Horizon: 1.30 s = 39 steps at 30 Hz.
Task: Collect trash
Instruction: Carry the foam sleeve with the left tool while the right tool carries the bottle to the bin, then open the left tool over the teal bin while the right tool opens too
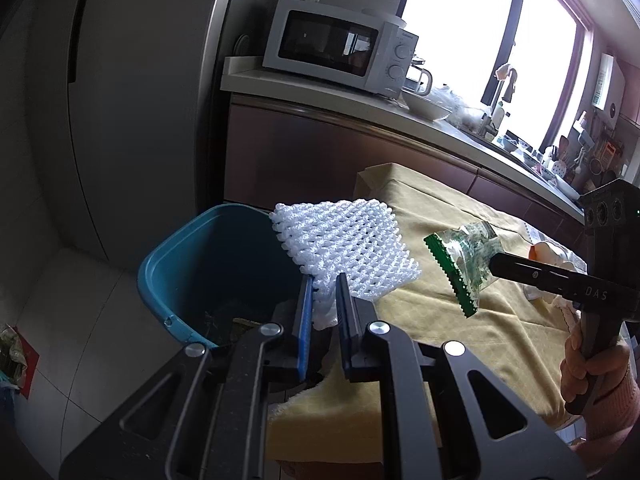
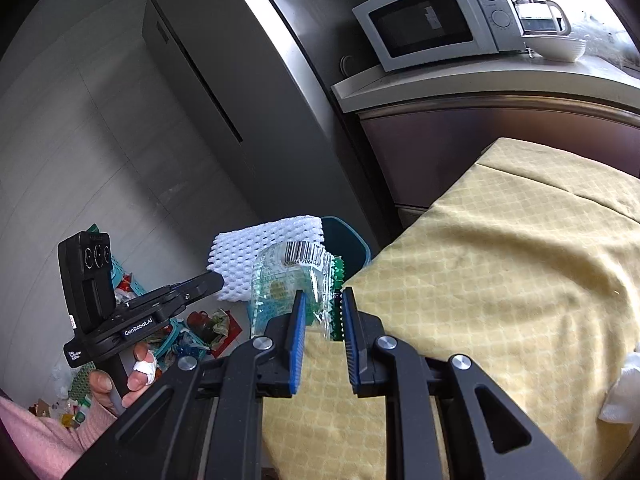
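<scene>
My left gripper (image 1: 325,282) is shut on a white foam fruit net (image 1: 344,246) and holds it over the near edge of a blue trash bin (image 1: 188,276) beside the table. My right gripper (image 2: 323,298) is shut on a clear and green plastic wrapper (image 2: 292,284) with a barcode, held above the table's left edge. In the left wrist view the wrapper (image 1: 466,254) hangs from the right gripper (image 1: 496,262) over the yellow tablecloth (image 1: 460,312). In the right wrist view the foam net (image 2: 264,252) hides most of the bin (image 2: 346,240).
A crumpled white tissue (image 2: 624,384) lies at the table's right edge. A grey fridge (image 2: 224,92) stands behind the bin. A counter with a microwave (image 1: 340,42) and dishes runs behind the table. More rubbish in a teal basket (image 2: 172,328) is on the floor.
</scene>
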Tool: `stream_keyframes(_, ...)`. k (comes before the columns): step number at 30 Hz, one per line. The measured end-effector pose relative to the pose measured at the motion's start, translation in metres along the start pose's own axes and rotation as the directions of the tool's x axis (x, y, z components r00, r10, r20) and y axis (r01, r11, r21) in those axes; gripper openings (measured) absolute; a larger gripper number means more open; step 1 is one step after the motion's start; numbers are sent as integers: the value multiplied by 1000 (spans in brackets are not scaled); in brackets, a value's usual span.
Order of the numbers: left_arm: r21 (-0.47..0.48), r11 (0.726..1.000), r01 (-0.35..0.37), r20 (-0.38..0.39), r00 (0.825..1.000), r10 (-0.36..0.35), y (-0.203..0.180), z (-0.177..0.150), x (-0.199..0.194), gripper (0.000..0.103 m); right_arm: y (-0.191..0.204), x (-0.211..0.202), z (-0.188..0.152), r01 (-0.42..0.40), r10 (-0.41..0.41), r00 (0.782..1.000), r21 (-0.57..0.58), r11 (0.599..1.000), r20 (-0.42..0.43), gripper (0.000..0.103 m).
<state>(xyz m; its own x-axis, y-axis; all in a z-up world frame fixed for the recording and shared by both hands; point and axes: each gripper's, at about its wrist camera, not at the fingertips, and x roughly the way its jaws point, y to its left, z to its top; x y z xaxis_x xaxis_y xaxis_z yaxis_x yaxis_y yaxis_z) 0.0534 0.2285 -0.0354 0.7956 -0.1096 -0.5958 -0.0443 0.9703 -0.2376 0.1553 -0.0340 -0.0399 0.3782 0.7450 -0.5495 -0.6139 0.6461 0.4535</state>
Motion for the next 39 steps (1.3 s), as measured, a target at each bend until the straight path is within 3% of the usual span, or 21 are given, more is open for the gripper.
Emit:
stream_keyframes(11, -51, 994, -99, -25, 995, 98, 40, -2, 17, 12, 14, 56, 25, 9, -12, 997, -45, 999, -80, 16)
stream_keyframes(23, -92, 978, -187, -73, 981, 181, 71, -3, 47, 12, 18, 109, 34, 72, -82, 980, -61, 996, -182, 17)
stream_keyframes(32, -97, 968, -230, -122, 968, 218, 81, -9, 68, 14, 21, 141, 35, 130, -143, 959, -68, 989, -247, 17)
stream_keyframes(39, -90, 968, -232, -141, 966, 219, 82, -12, 81, 14, 32, 161, 39, 157, -180, 944, -105, 982, -277, 24)
